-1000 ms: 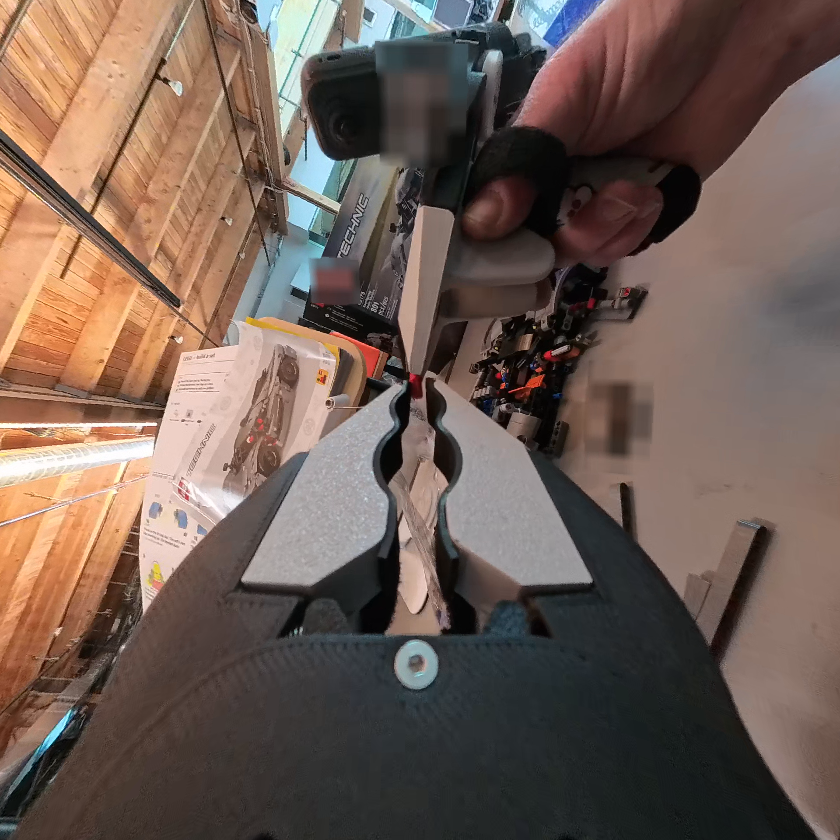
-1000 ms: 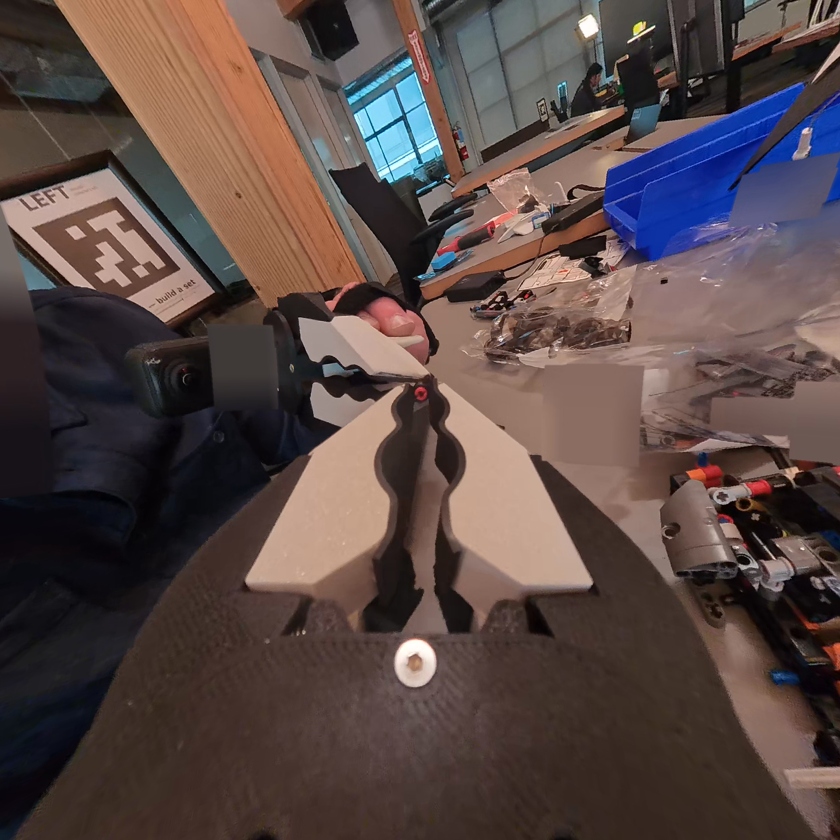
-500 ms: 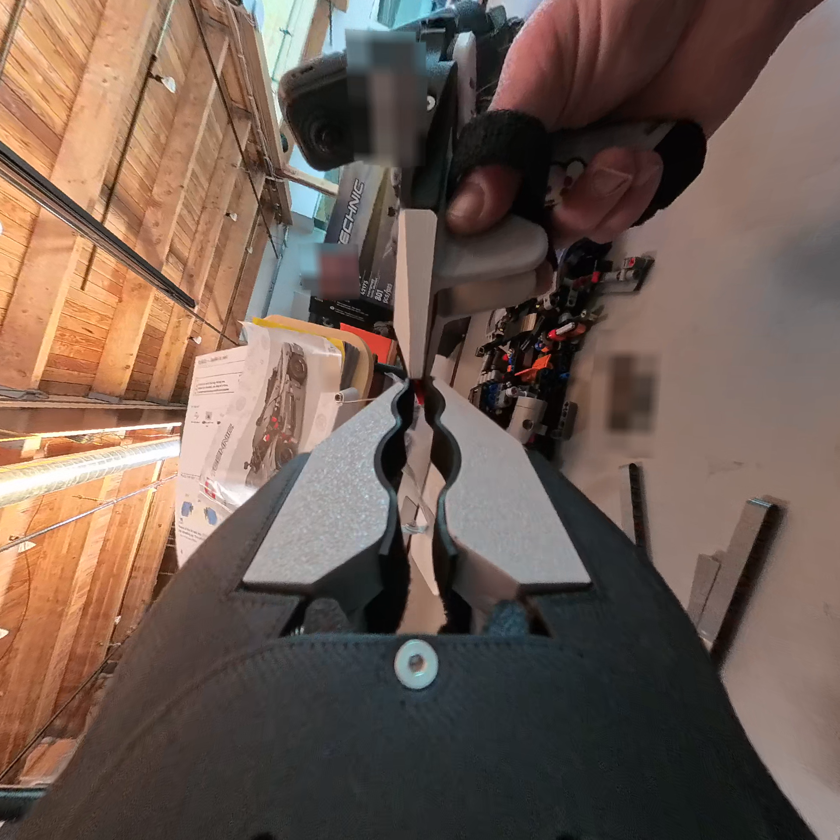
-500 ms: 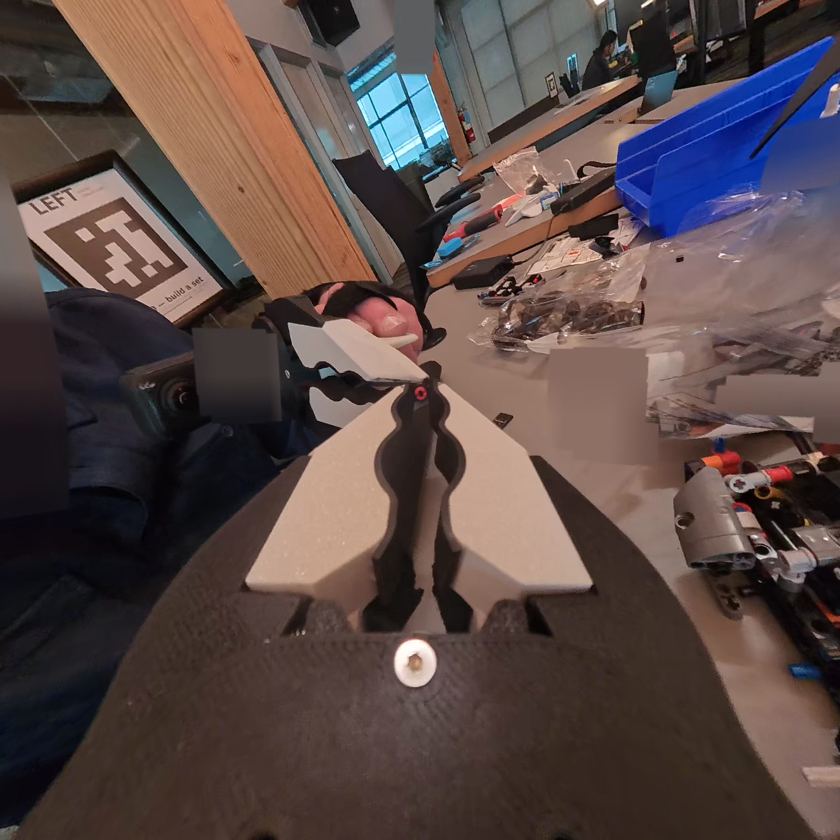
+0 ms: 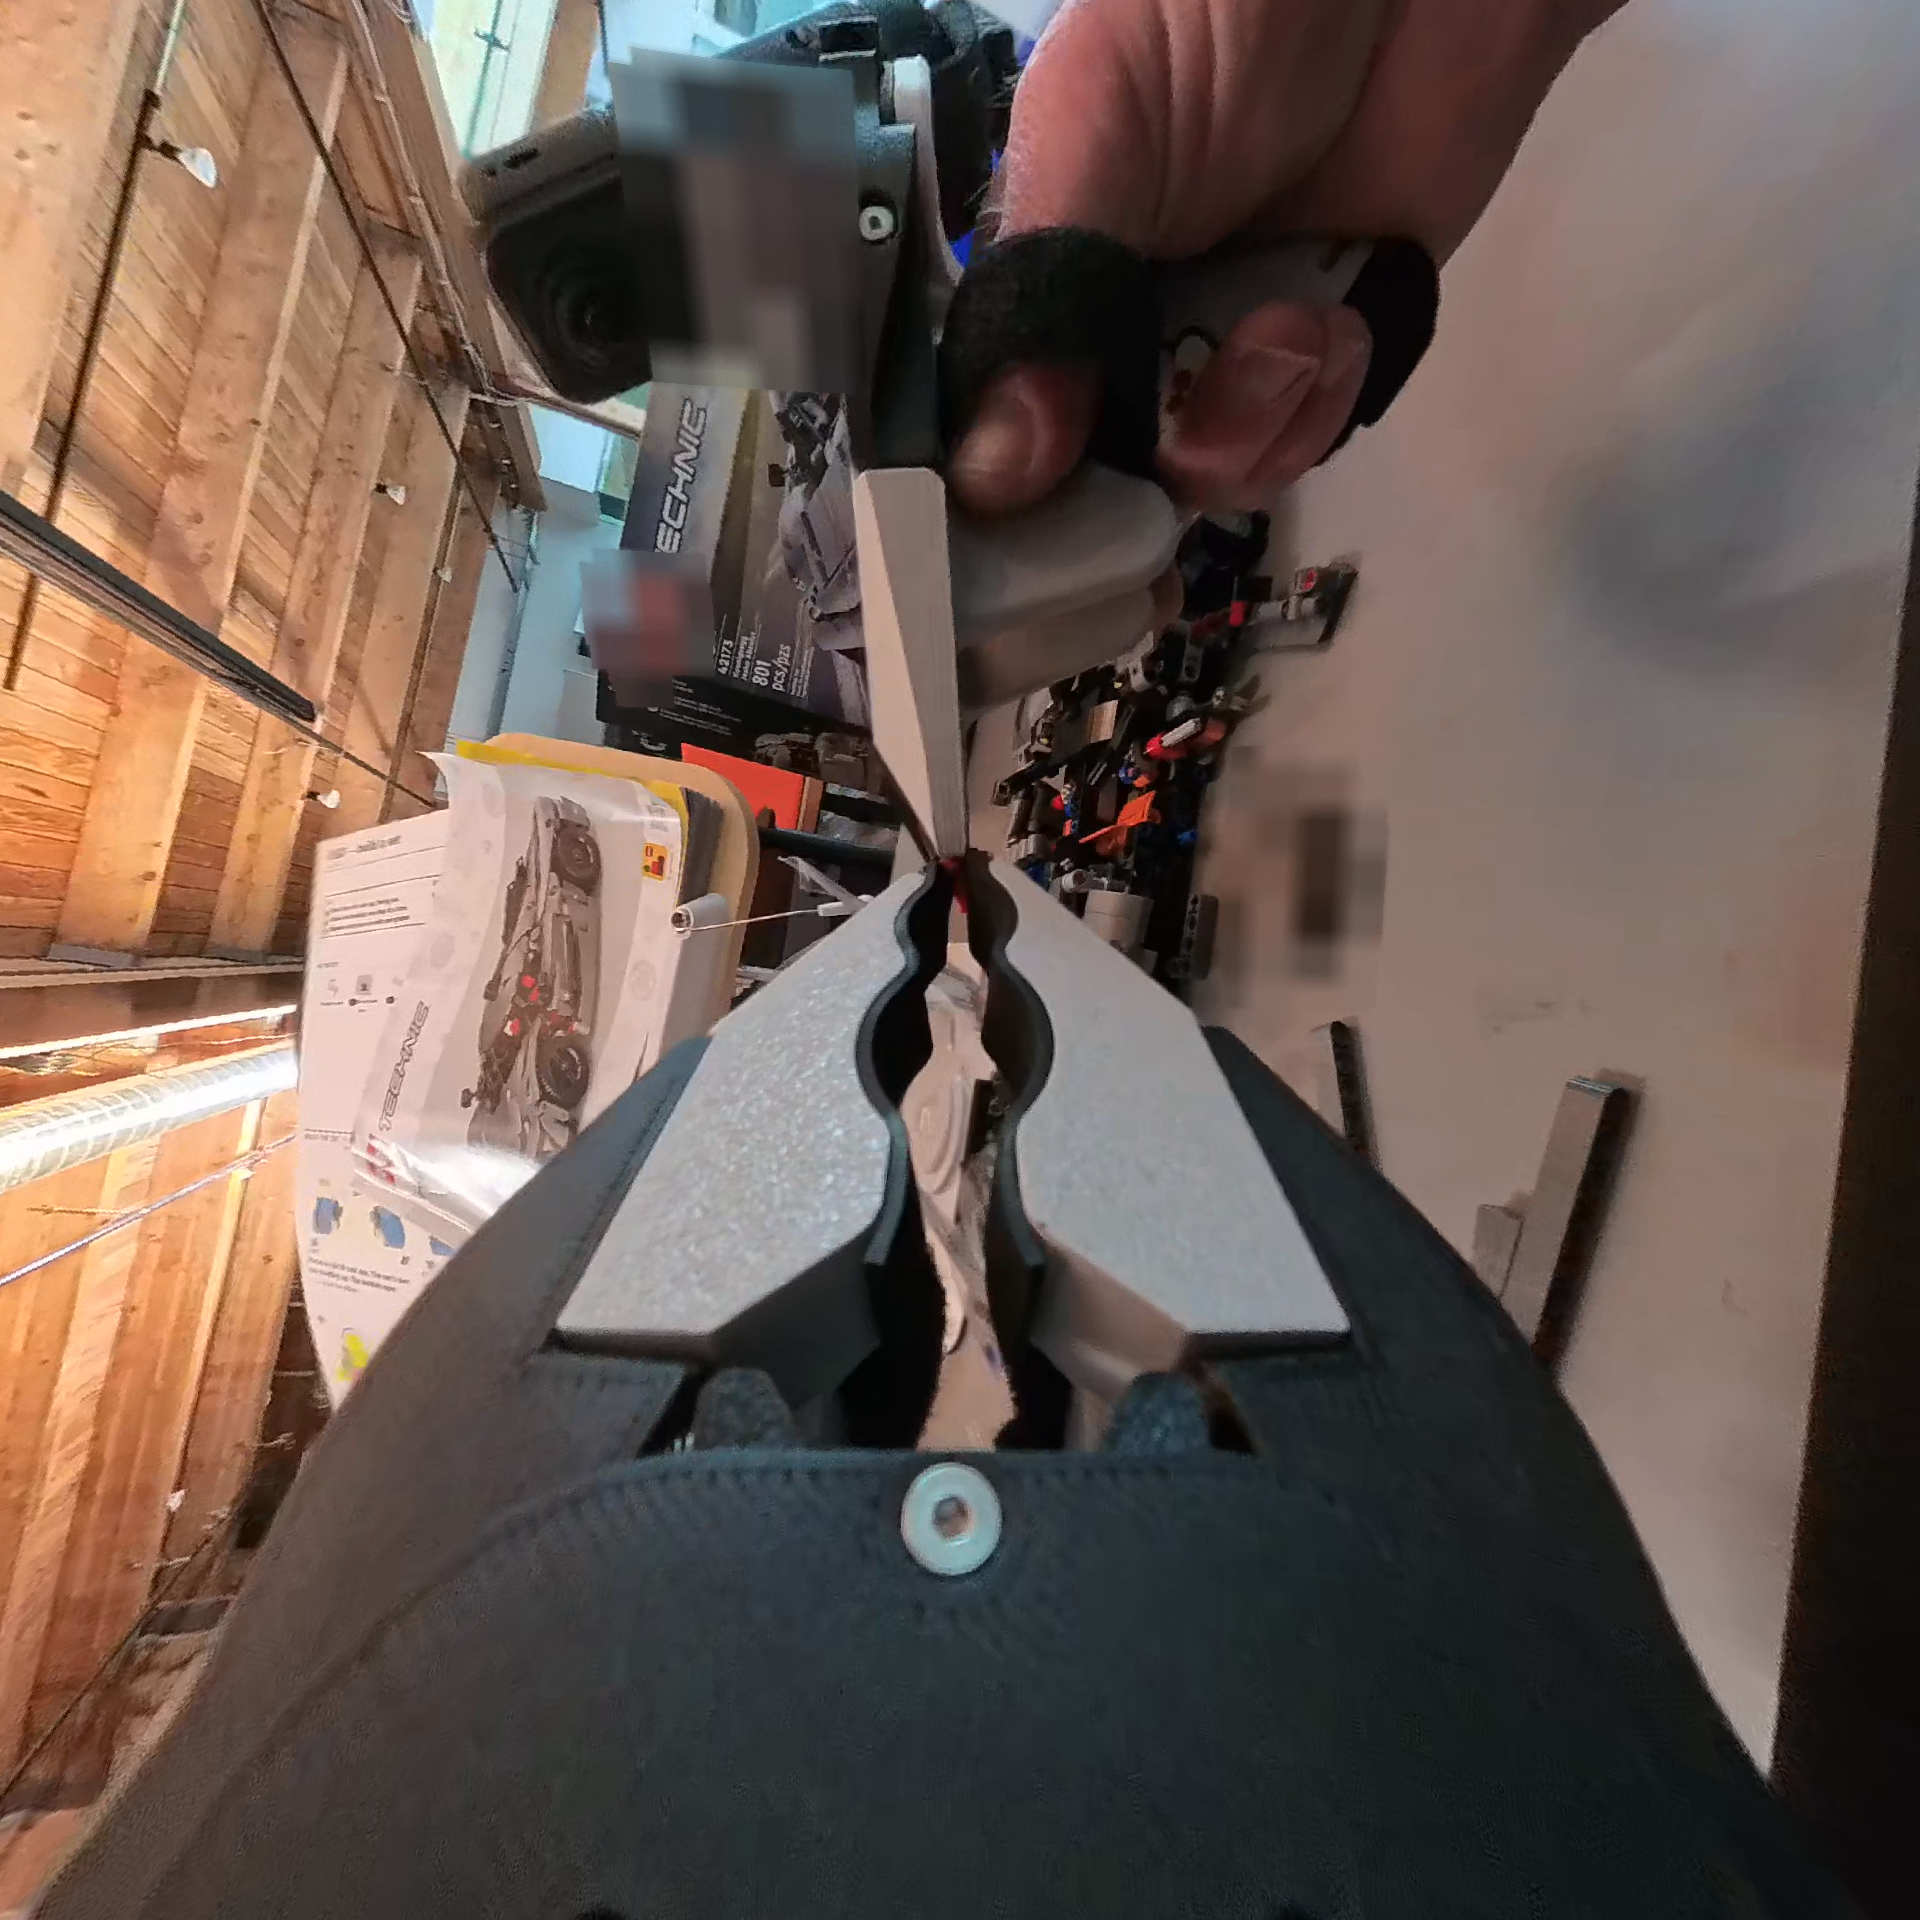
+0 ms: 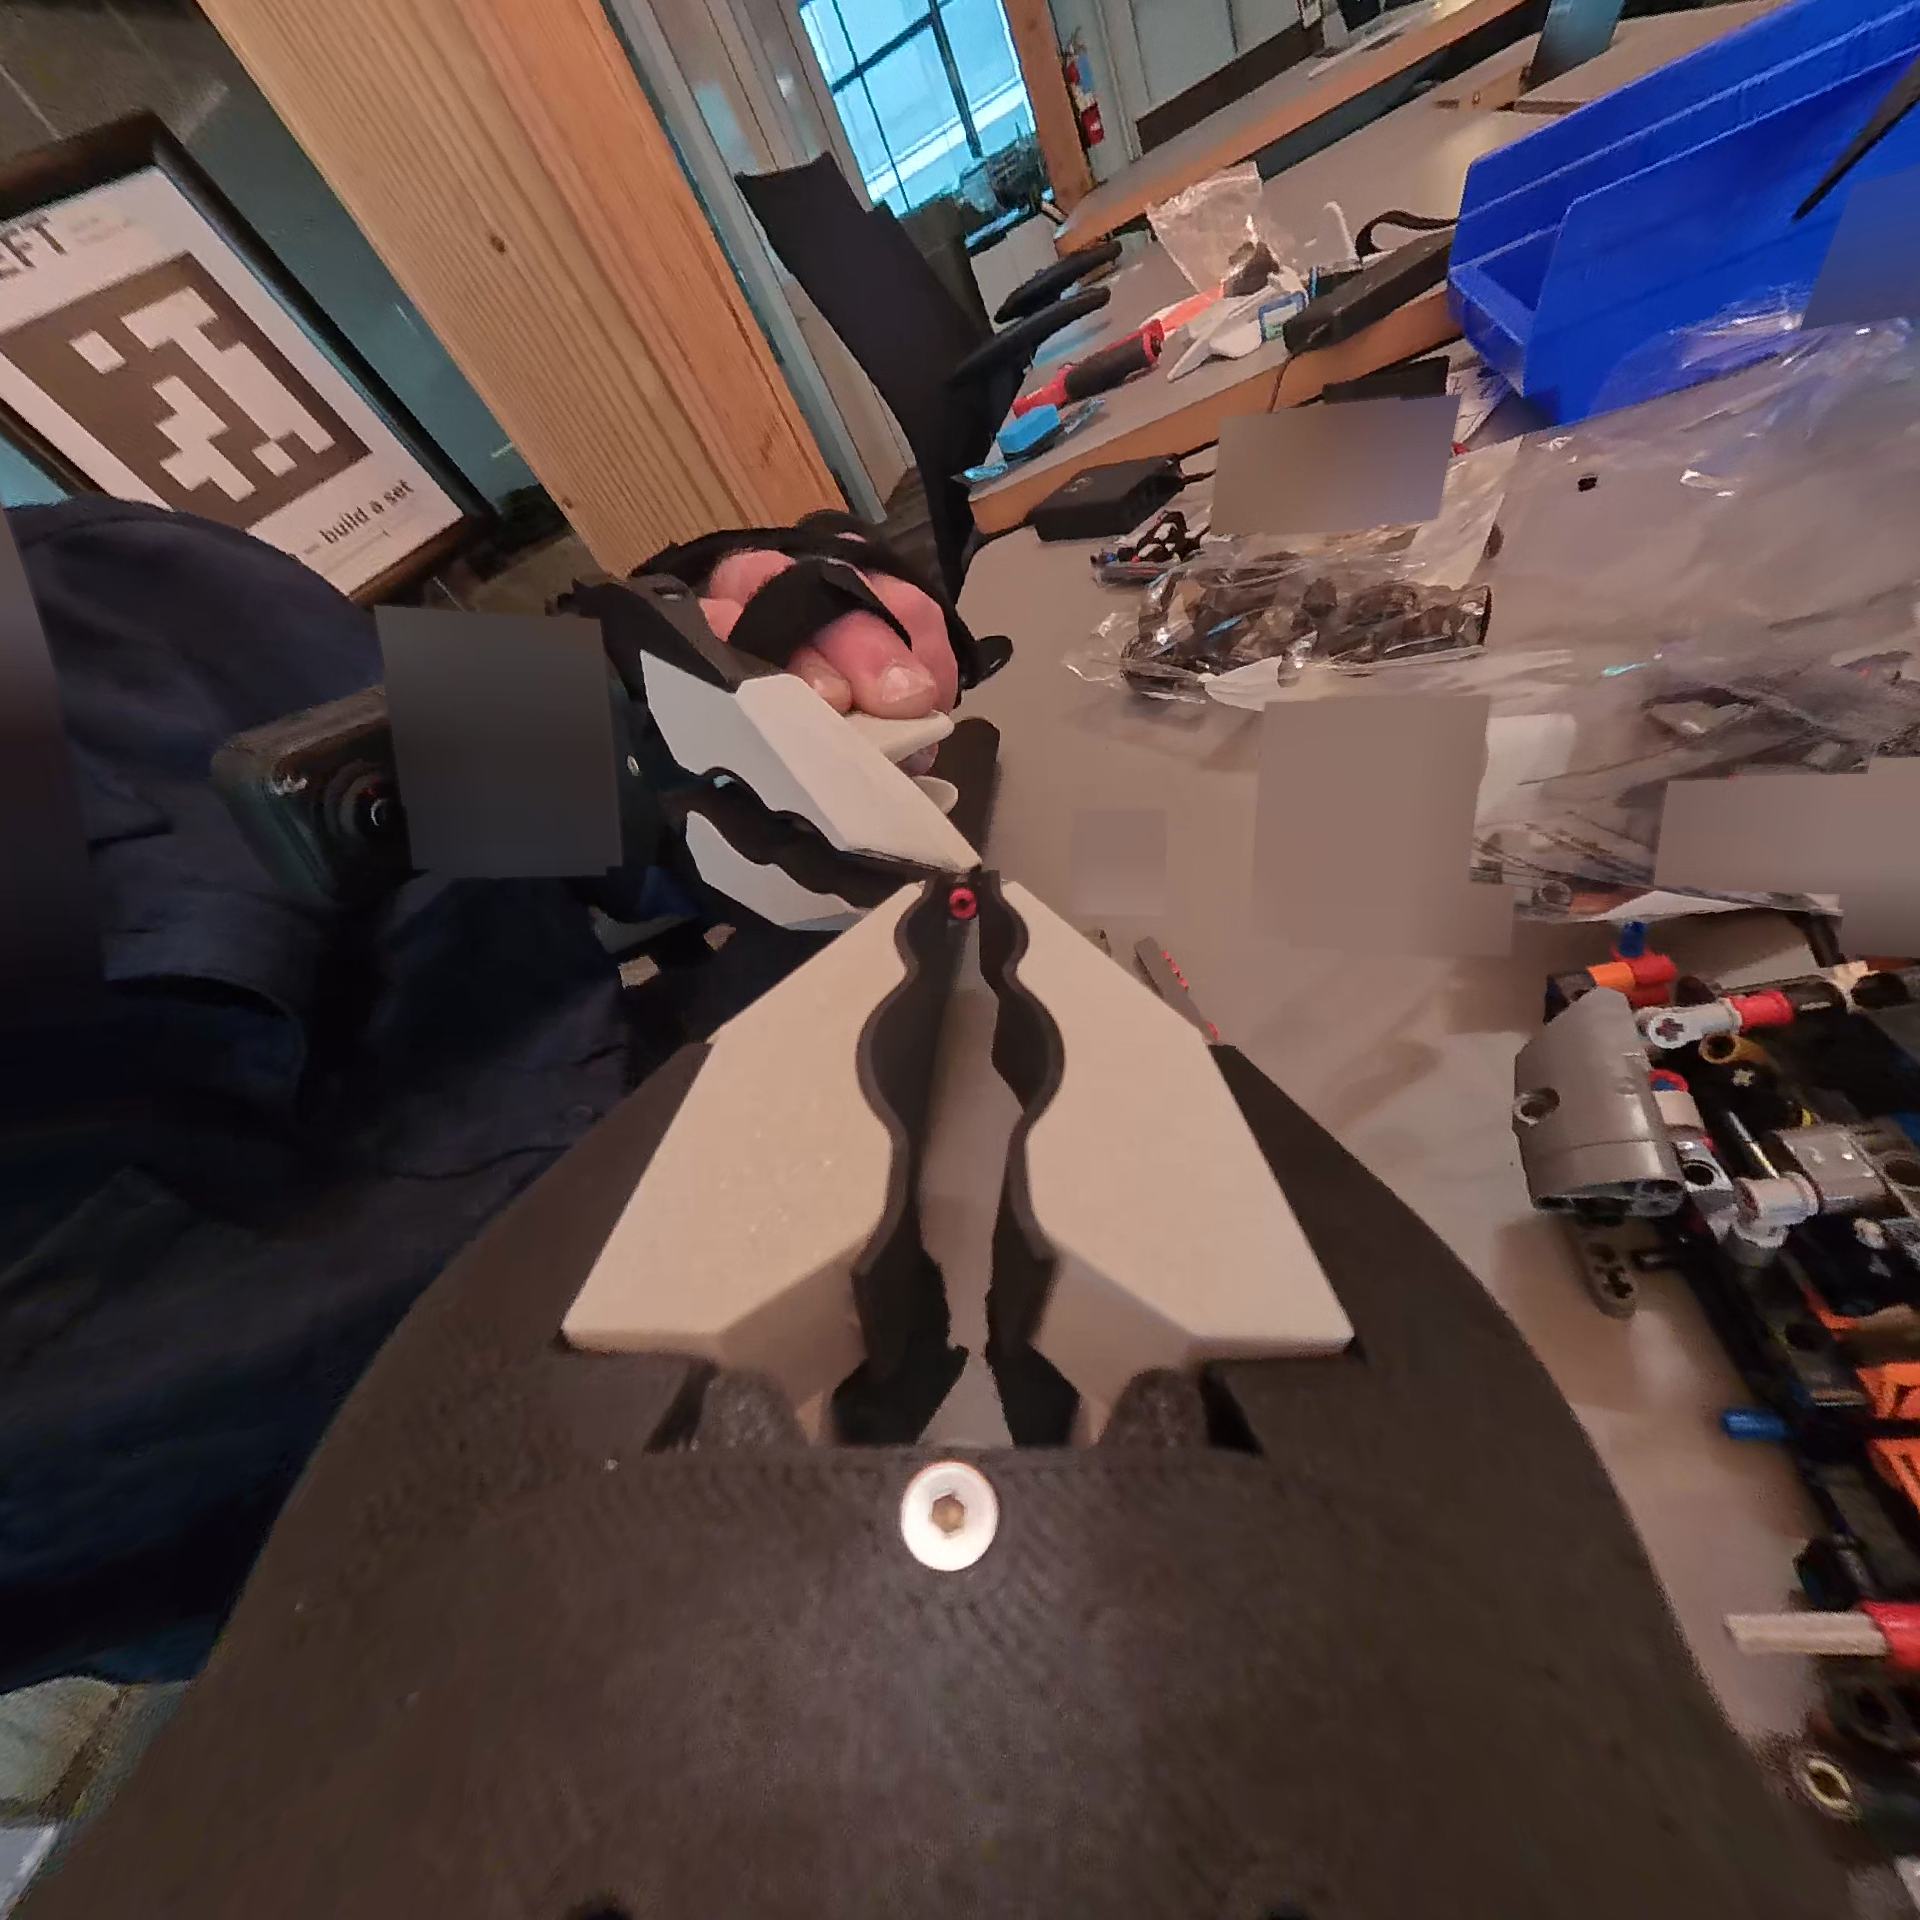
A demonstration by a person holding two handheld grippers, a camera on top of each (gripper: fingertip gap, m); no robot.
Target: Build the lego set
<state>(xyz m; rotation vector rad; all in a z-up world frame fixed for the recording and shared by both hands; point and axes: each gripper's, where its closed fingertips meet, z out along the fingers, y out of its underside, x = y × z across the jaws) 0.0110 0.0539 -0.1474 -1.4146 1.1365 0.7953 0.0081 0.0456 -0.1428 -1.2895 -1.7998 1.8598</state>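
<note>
Tongs meet tip to tip: right tongs (image 6: pixel 964 896) pinch a small red pin (image 6: pixel 963 902), left tongs (image 5: pixel 958 878) narrow, nipping that pin (image 5: pixel 957 876) too. Beyond, right of them, the half-built model (image 6: pixel 1766 1164) sits on the worktop (image 6: pixel 1382 1081).

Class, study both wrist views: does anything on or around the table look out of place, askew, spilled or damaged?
Nothing looks damaged or spilled. The left gripper and right gripper meet tip to tip in mid-air around a tiny red piece. The half-built model and clear parts bags lie untidily on the table, as expected mid-build.
</note>
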